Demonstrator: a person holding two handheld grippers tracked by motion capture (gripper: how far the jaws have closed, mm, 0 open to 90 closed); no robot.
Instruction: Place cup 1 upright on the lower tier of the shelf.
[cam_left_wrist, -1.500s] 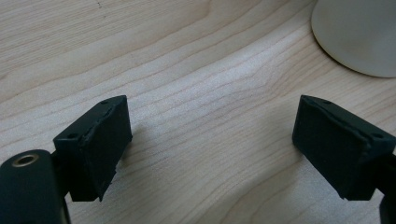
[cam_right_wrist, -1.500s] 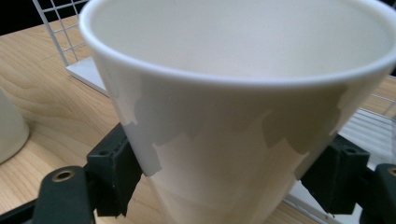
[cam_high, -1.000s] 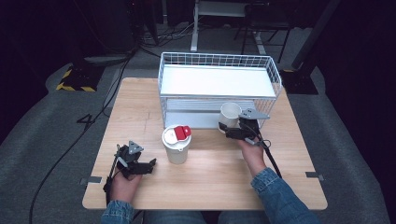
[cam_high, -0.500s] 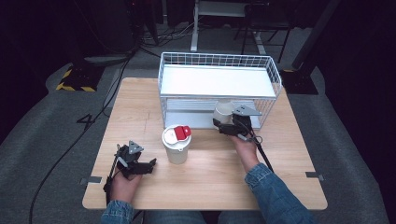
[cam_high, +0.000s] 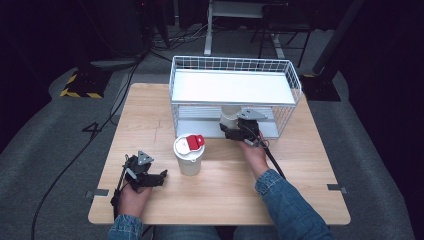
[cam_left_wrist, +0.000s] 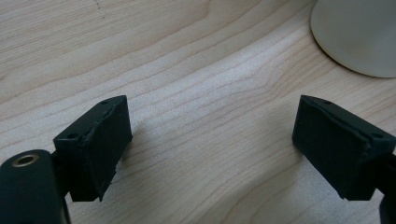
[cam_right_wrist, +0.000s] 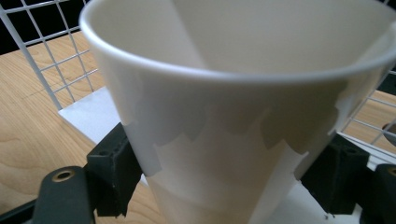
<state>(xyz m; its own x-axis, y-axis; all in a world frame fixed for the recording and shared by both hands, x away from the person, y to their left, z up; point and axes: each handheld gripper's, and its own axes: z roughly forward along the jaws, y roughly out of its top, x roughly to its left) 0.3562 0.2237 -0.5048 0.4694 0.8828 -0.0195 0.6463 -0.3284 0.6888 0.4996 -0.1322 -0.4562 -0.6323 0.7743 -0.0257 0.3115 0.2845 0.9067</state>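
White paper cup (cam_right_wrist: 233, 116) clamped between the pads of the right hand-held gripper (cam_high: 239, 131), upright, at the open front of the wire rack (cam_high: 235, 65) near the table's (cam_high: 150, 115) far edge, partly under the rack's white upper shelf (cam_high: 230, 87). Left hand-held gripper (cam_high: 150, 177) resting by the near left corner, jaws wide apart and empty — lidded cup (cam_high: 189, 152) with a red tab standing mid-table. Likely trouble: rim catching the shelf edge or wires if carried too high, thin wall buckling under a hard squeeze — then tipping on release.
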